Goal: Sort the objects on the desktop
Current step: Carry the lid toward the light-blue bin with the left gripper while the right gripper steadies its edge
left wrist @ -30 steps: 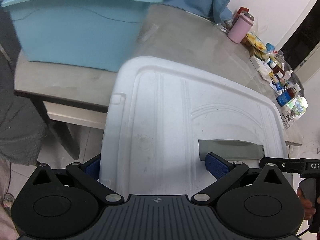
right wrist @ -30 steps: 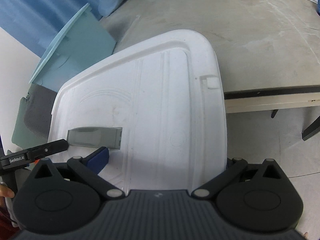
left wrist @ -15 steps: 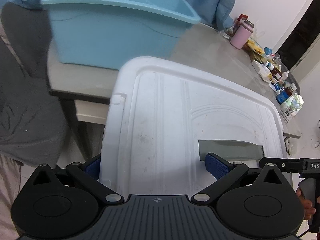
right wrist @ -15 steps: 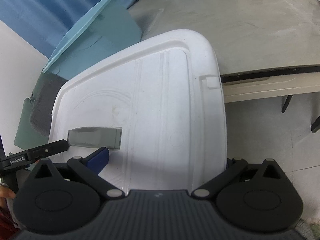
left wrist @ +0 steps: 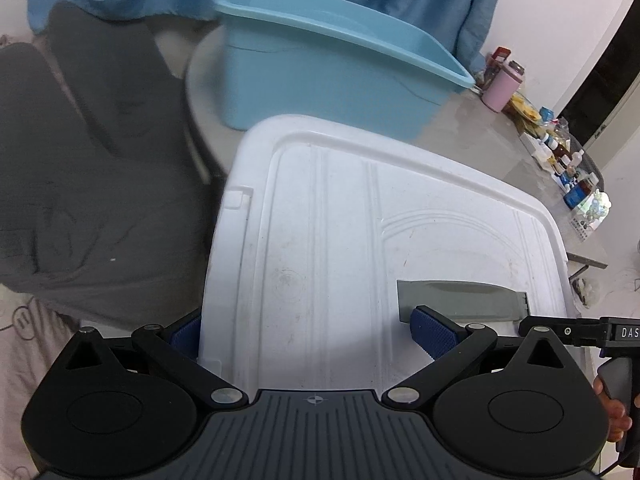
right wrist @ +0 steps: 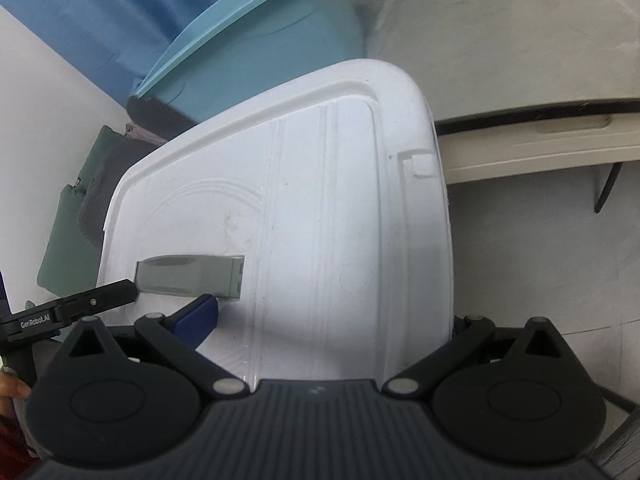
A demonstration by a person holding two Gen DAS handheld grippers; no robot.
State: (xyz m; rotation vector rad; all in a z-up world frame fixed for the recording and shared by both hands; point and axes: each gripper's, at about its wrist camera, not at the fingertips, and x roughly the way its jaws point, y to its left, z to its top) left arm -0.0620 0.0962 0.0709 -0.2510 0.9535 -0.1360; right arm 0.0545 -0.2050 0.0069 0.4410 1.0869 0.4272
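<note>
A large white plastic lid (left wrist: 360, 240) with a grey latch (left wrist: 460, 294) fills both views; it also shows in the right wrist view (right wrist: 320, 220). My left gripper (left wrist: 308, 332) is shut on the lid, one blue pad (left wrist: 434, 334) on top and the other under its edge. My right gripper (right wrist: 332, 316) is shut on the same lid, its blue pad (right wrist: 198, 314) on top beside the grey latch (right wrist: 188, 276). The lid is held in the air near the table's edge. A light blue tub (left wrist: 332, 76) stands on the table beyond it.
The grey table (left wrist: 500, 148) carries a pink cup (left wrist: 502, 86) and several small bottles (left wrist: 568, 164) at the far right. A dark grey cloth (left wrist: 88, 152) lies at left. The table's front edge (right wrist: 540, 108) and floor (right wrist: 540, 260) show in the right wrist view.
Both grippers have carried the lid back and down from the table; the blue tub has drifted farther away and rightward in the left view. The grip is unchanged.
</note>
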